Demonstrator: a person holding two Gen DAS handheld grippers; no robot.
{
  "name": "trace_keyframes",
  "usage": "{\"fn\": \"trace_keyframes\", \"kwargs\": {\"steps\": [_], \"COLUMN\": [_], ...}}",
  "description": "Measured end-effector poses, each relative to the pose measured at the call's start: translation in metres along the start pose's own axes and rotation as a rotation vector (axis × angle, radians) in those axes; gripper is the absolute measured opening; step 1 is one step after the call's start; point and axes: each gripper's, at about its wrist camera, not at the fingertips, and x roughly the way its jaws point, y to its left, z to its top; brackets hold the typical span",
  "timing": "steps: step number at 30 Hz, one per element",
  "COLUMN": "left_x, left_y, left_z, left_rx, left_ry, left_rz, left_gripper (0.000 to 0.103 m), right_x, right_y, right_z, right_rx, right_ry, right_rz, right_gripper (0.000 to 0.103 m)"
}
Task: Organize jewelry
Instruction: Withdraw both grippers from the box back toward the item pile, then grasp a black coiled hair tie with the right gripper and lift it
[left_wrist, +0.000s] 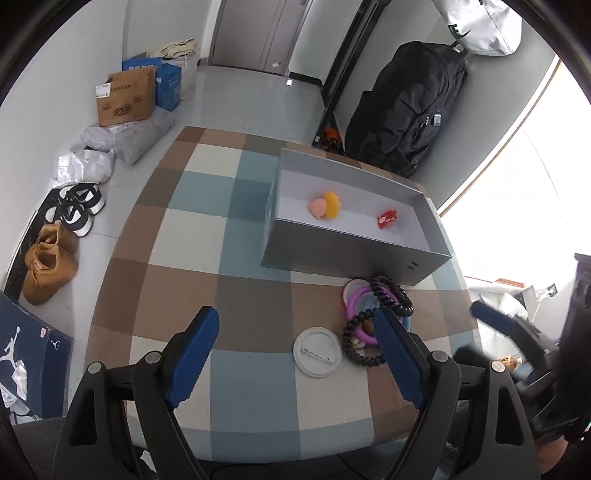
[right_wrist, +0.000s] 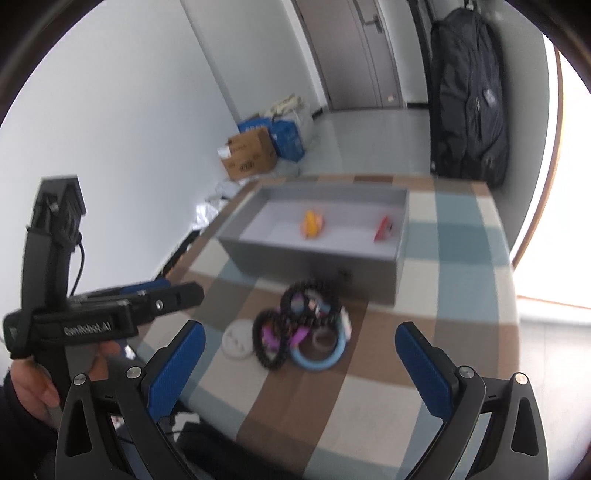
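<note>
A grey open box (left_wrist: 354, 254) (right_wrist: 314, 254) stands on the checked tablecloth and holds a pink and yellow piece (left_wrist: 325, 206) (right_wrist: 312, 223) and a red piece (left_wrist: 387, 218) (right_wrist: 384, 228). In front of it lies a pile of bracelets: a black coil band (left_wrist: 391, 295) (right_wrist: 308, 302), a black bead bracelet (left_wrist: 360, 343) (right_wrist: 267, 345), purple rings (left_wrist: 356, 299) and a blue ring (right_wrist: 319, 356). A white round badge (left_wrist: 318, 351) (right_wrist: 238, 341) lies beside them. My left gripper (left_wrist: 295, 354) is open above the table near the badge. My right gripper (right_wrist: 299, 363) is open, above the pile.
The checked tablecloth (left_wrist: 207, 266) covers the table. Off its left edge on the floor are shoes (left_wrist: 51, 258), cardboard boxes (left_wrist: 127, 96) and bags. A black backpack (left_wrist: 406, 107) hangs behind the box. The right view is blurred.
</note>
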Motion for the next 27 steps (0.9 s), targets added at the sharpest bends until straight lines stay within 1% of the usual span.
{"fn": "trace_keyframes", "kwargs": {"steps": [1,4,5,6,8,11,13,14,16,20,21,22,23,24,26,27], "left_x": [-0.001,0.002,0.003,0.004,0.005,0.004,0.006,0.007,0.010,0.014,0.014,0.015,0.016,0.016,0.017,0.017], "left_y": [-0.001,0.000,0.001,0.003,0.008,0.013,0.015,0.017,0.019,0.023,0.024,0.024,0.025,0.025,0.024,0.025], "left_z": [-0.001,-0.001,0.000,0.000,0.001,0.002,0.002,0.002,0.002,0.001,0.002,0.002,0.002,0.003,0.003,0.003], "left_rx": [0.007,0.016,0.012,0.005,-0.022,-0.051,-0.062,-0.070,-0.081,-0.090,-0.096,-0.102,-0.106,-0.110,-0.112,-0.112], "left_ry": [-0.001,0.007,0.016,0.023,0.032,0.033,0.039,0.047,0.061,0.078,0.082,0.088,0.092,0.094,0.098,0.100], "left_rz": [0.003,0.026,0.033,0.031,0.020,0.016,0.026,0.021,0.016,0.023,0.019,0.014,0.010,0.005,0.003,0.001], "left_gripper": [0.083,0.083,0.083,0.083,0.083,0.083,0.083,0.083,0.083,0.083,0.083,0.083,0.083,0.083,0.083,0.083], "right_x": [0.002,0.007,0.010,0.012,0.017,0.021,0.024,0.026,0.031,0.041,0.043,0.044,0.044,0.045,0.044,0.044], "right_y": [0.001,0.001,0.000,-0.001,-0.001,-0.001,0.001,0.003,0.007,0.010,0.010,0.010,0.011,0.010,0.010,0.011], "right_z": [-0.003,-0.007,-0.008,-0.010,-0.011,-0.011,-0.010,-0.010,-0.008,-0.006,-0.006,-0.006,-0.006,-0.006,-0.006,-0.006], "right_rx": [0.006,0.026,0.041,0.056,0.067,0.077,0.079,0.073,0.059,0.064,0.065,0.064,0.063,0.064,0.063,0.062], "right_ry": [0.012,0.040,0.053,0.068,0.089,0.095,0.102,0.107,0.117,0.141,0.145,0.148,0.151,0.154,0.158,0.158], "right_rz": [0.005,0.013,0.023,0.046,0.058,0.059,0.062,0.056,0.034,0.009,-0.002,-0.016,-0.028,-0.035,-0.049,-0.048], "right_gripper": [0.102,0.095,0.090,0.082,0.073,0.071,0.064,0.059,0.055,0.037,0.033,0.032,0.027,0.018,0.010,0.009]}}
